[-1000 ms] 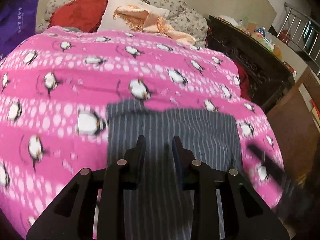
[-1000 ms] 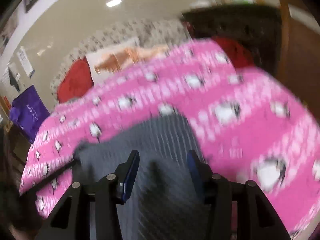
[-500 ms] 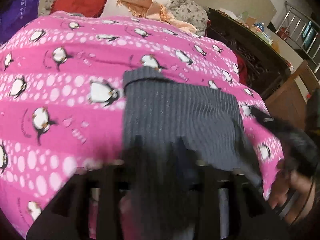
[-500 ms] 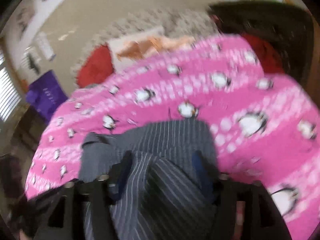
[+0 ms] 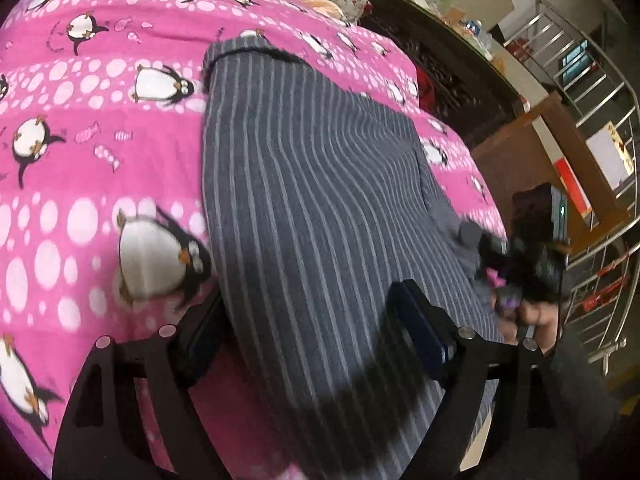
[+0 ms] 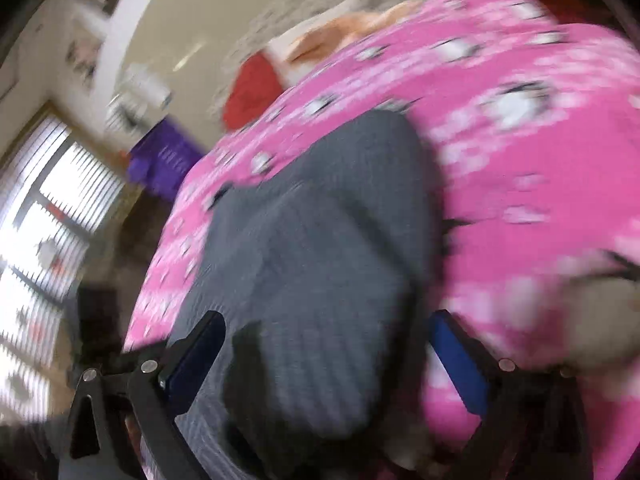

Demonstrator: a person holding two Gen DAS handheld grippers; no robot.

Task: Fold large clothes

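Note:
A grey garment with thin pale stripes (image 5: 312, 184) lies folded lengthwise on a pink penguin-print bedspread (image 5: 80, 152). My left gripper (image 5: 312, 320) is open, its fingers wide apart just over the garment's near end. The right gripper (image 5: 516, 268) shows blurred at the garment's right edge in the left wrist view. In the right wrist view, which is motion-blurred, the right gripper (image 6: 324, 340) is open over the garment (image 6: 320, 208), a raised fold of cloth between its fingers.
Pillows, red (image 6: 252, 88) and white, lie at the head of the bed. A dark wooden cabinet (image 5: 440, 64) and a metal railing (image 5: 592, 80) stand to the bed's right. A purple bag (image 6: 164, 160) and a window are at the left.
Both grippers have opened wide and dropped lower toward the garment's near end. The cameras moved closer to the bed, so the garment fills more of each view.

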